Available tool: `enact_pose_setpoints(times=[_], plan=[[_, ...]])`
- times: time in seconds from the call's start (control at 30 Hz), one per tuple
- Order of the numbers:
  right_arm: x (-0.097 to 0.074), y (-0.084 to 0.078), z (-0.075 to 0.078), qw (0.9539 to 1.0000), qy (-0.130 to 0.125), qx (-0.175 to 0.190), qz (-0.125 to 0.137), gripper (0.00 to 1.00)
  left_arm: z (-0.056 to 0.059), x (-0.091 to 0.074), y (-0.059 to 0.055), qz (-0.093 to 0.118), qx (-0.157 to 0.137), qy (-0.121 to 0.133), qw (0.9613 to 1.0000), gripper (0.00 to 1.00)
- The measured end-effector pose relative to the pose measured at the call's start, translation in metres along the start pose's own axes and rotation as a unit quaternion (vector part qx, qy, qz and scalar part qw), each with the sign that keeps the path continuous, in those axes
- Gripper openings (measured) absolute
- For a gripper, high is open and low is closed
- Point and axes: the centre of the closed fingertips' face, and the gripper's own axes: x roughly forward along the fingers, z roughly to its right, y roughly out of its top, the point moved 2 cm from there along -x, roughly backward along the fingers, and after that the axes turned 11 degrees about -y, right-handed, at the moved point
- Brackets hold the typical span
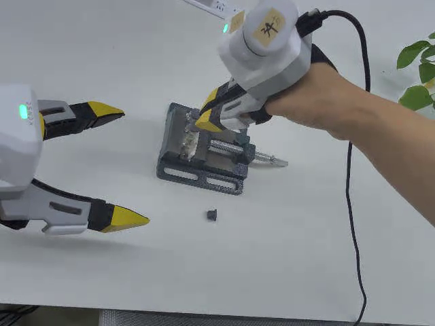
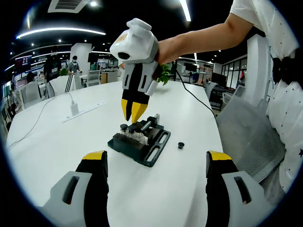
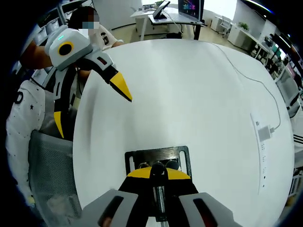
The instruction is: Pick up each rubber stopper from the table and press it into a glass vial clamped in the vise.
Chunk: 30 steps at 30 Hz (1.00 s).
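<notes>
A dark grey vise (image 1: 204,166) stands mid-table with glass vials (image 1: 189,141) clamped in it. My right gripper (image 1: 202,119) is shut, its yellow tips down on the vial tops (image 3: 158,166); whether a stopper sits between them is hidden. One vial wears a dark stopper (image 2: 124,126) just left of those tips (image 2: 133,113). A loose black rubber stopper (image 1: 212,215) lies on the table in front of the vise (image 2: 139,139), also visible as a stopper (image 2: 181,145) in the left gripper view. My left gripper (image 1: 126,164) hovers wide open left of the vise, holding nothing.
A black cable (image 1: 353,204) trails from the right gripper across the table's right side. A white power strip (image 1: 214,7) lies at the far edge, and green plant leaves (image 1: 418,68) stand at the right. A person's arm (image 1: 367,129) reaches in from the right.
</notes>
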Motion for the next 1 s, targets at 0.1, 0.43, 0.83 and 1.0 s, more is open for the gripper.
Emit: enact_pose_setpoints(times=[0.1,0.43,0.83,1.0], plan=[[0.001,-0.001,-0.002,1.0,0.003,-0.001,-0.001,0.03,0.0,0.0,0.0,-0.001,0.0,-0.001,1.0,0.85],[0.008,-0.002,-0.006,1.0,0.007,-0.003,-0.001,0.0,-0.001,-0.001,0.0,-0.001,-0.001,-0.002,1.0,0.84],[0.012,-0.002,-0.004,0.9999,0.005,-0.012,-0.005,0.0,-0.001,-0.001,-0.001,0.001,-0.004,-0.001,1.0,0.83],[0.013,-0.001,-0.003,0.9999,0.004,-0.013,-0.004,0.0,-0.001,-0.001,-0.001,0.001,-0.006,-0.001,1.0,0.82]])
